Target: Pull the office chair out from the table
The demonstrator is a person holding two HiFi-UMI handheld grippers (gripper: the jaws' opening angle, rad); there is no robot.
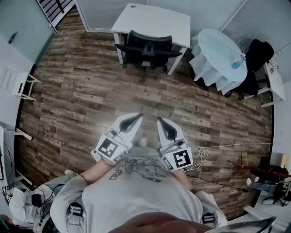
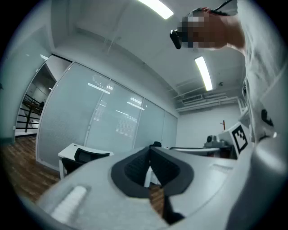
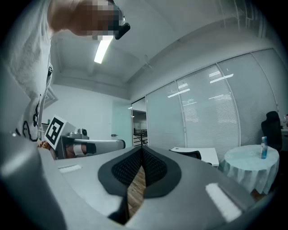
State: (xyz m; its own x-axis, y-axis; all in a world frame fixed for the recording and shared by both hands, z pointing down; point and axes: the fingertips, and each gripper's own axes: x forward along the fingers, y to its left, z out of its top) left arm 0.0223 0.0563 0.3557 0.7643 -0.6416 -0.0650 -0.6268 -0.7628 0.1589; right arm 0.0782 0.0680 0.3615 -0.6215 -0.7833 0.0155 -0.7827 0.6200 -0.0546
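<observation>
Nothing of the pull is judged done: the black, armrested office chair [image 1: 146,48] is seen tucked against the white rectangular table [image 1: 159,18], well across the wood-plank floor [image 1: 91,91], while the grey-shelled left gripper [image 1: 136,118] and right gripper [image 1: 160,120], with ribbed dark pads, are held closed and empty.

A wood-plank floor [image 1: 91,91] fills the head view. At two o'clock stands a round table under a pale cloth [image 1: 213,63], with a blue-capped bottle [image 1: 237,61] upright near its three o'clock edge and a black chair [image 1: 260,53] just beside it on that side. A dark staircase [image 1: 54,7] shows at eleven o'clock, a white folding stand [image 1: 22,84] at nine o'clock, and a loose white cable [image 1: 202,154] at four o'clock. Frosted glass walls [image 2: 112,121] rise under a strip ceiling light [image 2: 203,73].
</observation>
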